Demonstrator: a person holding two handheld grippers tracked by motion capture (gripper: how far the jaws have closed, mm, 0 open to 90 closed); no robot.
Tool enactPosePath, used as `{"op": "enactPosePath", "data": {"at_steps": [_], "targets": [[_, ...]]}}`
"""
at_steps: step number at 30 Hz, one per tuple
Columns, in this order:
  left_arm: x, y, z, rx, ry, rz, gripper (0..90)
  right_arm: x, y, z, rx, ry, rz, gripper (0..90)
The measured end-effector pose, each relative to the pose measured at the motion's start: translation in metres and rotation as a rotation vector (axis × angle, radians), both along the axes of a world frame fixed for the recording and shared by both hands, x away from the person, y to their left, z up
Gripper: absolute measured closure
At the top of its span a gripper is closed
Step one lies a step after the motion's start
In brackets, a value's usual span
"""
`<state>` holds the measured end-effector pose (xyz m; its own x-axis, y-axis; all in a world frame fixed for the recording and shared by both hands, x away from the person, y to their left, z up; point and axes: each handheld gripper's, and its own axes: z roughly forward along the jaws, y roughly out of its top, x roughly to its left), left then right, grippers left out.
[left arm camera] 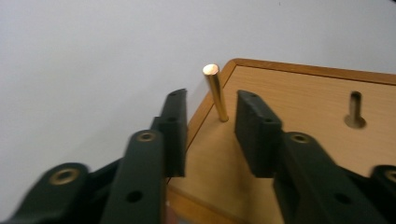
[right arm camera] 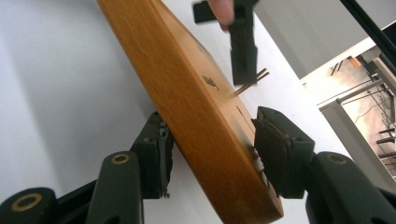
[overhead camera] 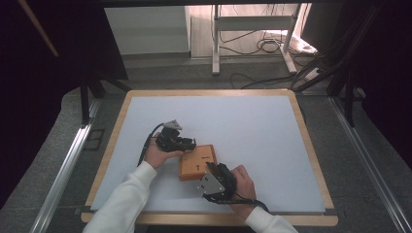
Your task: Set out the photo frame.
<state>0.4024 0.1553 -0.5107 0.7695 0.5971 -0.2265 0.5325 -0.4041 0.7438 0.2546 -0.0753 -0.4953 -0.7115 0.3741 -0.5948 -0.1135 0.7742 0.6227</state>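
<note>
A flat orange wooden block [overhead camera: 197, 164] lies on the white mat, between my two grippers. A brass pin [left arm camera: 215, 93] stands upright in a hole at one corner of the block [left arm camera: 289, 102]. My left gripper [left arm camera: 211, 105] is open, with the pin between its pads and a gap on each side. In the high view the left gripper [overhead camera: 188, 144] sits at the block's far left corner. My right gripper [right arm camera: 211, 116] straddles the block's [right arm camera: 187, 93] near edge, one pad under it and one on its top face, pressing. Seen from above, the right gripper [overhead camera: 214, 168] is at the near right corner.
A keyhole-shaped slot [left arm camera: 355, 112] is cut into the block's top face. The white mat [overhead camera: 243, 121] covers a wood-rimmed table [overhead camera: 311, 145]. Beyond the table stand a metal frame [overhead camera: 252, 29] and loose cables [overhead camera: 262, 46] on the floor.
</note>
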Motion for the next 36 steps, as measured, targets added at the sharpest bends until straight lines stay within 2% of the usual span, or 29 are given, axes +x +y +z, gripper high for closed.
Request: {"op": "enactPosePath", "data": {"at_steps": [2, 6, 7, 8, 9, 16, 17, 21, 23, 25, 29, 36], "targets": [[-0.007, 0.009, 0.005, 0.012, -0.032, 0.023, 56.3, 0.001, -0.001, 0.001, -0.001, 0.001, 0.000, 49.0], [-0.016, 0.023, 0.011, -0.010, -0.051, 0.051, 49.7, 0.001, -0.001, 0.002, -0.005, 0.001, 0.002, 49.1], [-0.023, 0.030, 0.014, -0.020, -0.063, 0.058, 46.5, 0.001, -0.001, 0.002, -0.011, -0.001, 0.002, 49.3], [-0.023, 0.030, 0.014, -0.020, -0.063, 0.058, 45.4, 0.001, -0.001, 0.002, -0.012, 0.000, 0.002, 49.3], [-0.031, 0.035, 0.015, -0.011, -0.074, 0.061, 44.3, 0.001, -0.001, 0.002, -0.011, 0.000, 0.001, 49.3], [-0.051, 0.045, 0.012, 0.005, -0.083, 0.081, 37.7, 0.001, -0.001, 0.002, -0.014, 0.001, 0.005, 49.3], [-0.058, 0.048, 0.009, 0.019, -0.088, 0.083, 36.4, 0.001, -0.001, 0.002, -0.016, 0.002, 0.005, 49.3], [-0.068, 0.052, 0.004, 0.047, -0.098, 0.087, 34.7, 0.002, -0.001, 0.002, -0.015, 0.001, 0.004, 49.6], [-0.072, 0.053, -0.001, 0.062, -0.098, 0.086, 34.4, 0.002, -0.001, 0.003, -0.017, 0.000, 0.004, 49.8], [-0.076, 0.054, -0.007, 0.056, -0.068, 0.087, 34.3, 0.003, 0.000, 0.004, -0.024, -0.001, 0.007, 50.4], [-0.075, 0.054, -0.011, 0.073, -0.048, 0.090, 33.6, 0.006, 0.002, 0.009, -0.039, 0.008, 0.017, 52.1], [-0.073, 0.059, -0.013, 0.054, -0.028, 0.111, 33.2, 0.014, 0.004, 0.022, -0.076, 0.025, 0.024, 55.3]]}}
